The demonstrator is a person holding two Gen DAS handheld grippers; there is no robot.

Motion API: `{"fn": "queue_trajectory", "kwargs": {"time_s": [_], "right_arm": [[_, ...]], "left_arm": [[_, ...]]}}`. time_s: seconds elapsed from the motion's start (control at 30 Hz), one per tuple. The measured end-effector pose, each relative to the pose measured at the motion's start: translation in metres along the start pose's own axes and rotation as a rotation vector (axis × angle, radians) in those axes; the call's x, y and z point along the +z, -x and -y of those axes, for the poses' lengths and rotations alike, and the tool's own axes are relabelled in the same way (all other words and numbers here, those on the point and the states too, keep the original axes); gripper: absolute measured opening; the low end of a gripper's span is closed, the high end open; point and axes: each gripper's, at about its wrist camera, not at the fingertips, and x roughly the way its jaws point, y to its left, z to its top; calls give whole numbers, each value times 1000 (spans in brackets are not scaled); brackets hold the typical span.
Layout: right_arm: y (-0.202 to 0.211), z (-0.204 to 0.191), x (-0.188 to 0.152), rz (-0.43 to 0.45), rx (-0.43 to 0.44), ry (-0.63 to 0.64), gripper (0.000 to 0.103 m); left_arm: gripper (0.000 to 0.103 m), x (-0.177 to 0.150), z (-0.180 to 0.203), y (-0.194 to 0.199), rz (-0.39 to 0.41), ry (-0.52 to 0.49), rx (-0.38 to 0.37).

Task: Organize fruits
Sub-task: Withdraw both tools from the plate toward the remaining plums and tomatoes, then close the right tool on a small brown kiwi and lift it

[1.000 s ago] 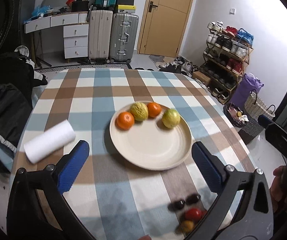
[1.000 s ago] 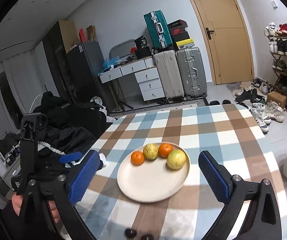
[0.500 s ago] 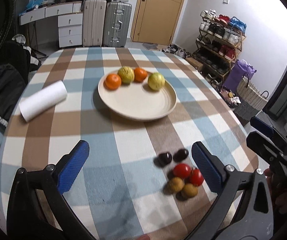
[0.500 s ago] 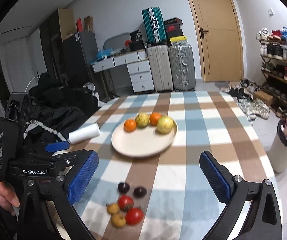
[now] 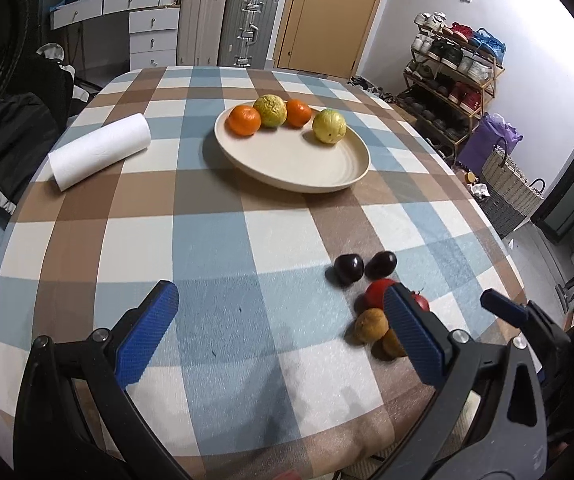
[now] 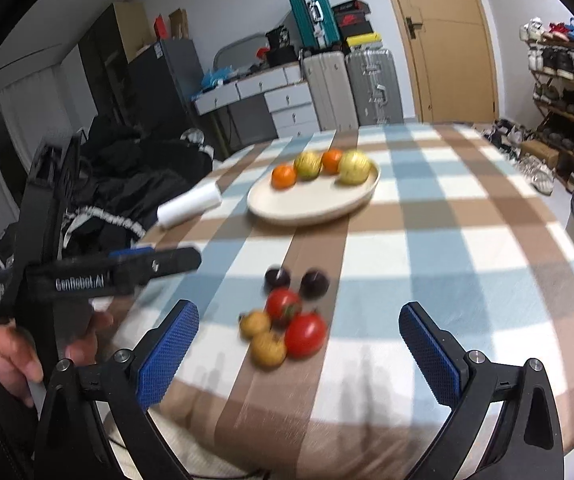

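- Far to the left of the left gripper's (image 5: 279, 334) fingers lies a paper roll (image 5: 100, 150), on its side near the table's (image 5: 215, 240) left edge; it plays no part in sorting the fruit and sits clear of any reach.
- The left gripper's fingers are spread wide and hold nothing; between them is only bare checked cloth, so there is open room to move forward.
- Ahead of those fingers, well apart, the plate (image 5: 307, 178) carries four citrus fruits (image 5: 273, 110) along its far rim, leaving its near half free, probably for more fruit.
- The loose fruit pile (image 6: 283, 320) — two dark ones, two red, two brownish — lies touching in a cluster near the table's front edge, just ahead of the right gripper's (image 6: 299, 354) spread, empty fingers, slightly left of centre.
- That gripper looks lined up for a first pick.
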Motion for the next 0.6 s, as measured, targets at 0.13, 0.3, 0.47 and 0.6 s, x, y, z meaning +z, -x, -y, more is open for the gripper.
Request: {"fn": "queue_trajectory", "kwargs": {"time_s": [0.13,0.3,0.47,0.6], "right_arm": [[-6,-1,-11,-14,17,-20,102],[-19,5,-20,-55,85,-113,98],[-30,2,-24,-88,117,-136,83],[-34,-2,-26,-91,89,-155,77]], "left_arm": [[102,-5,0,-1,-11,0,2],[102,-9,-1,0,-15,0,12],[102,-9,-7,0,-16,17,27],[102,-9,-14,-4,-33,39,28]]}}
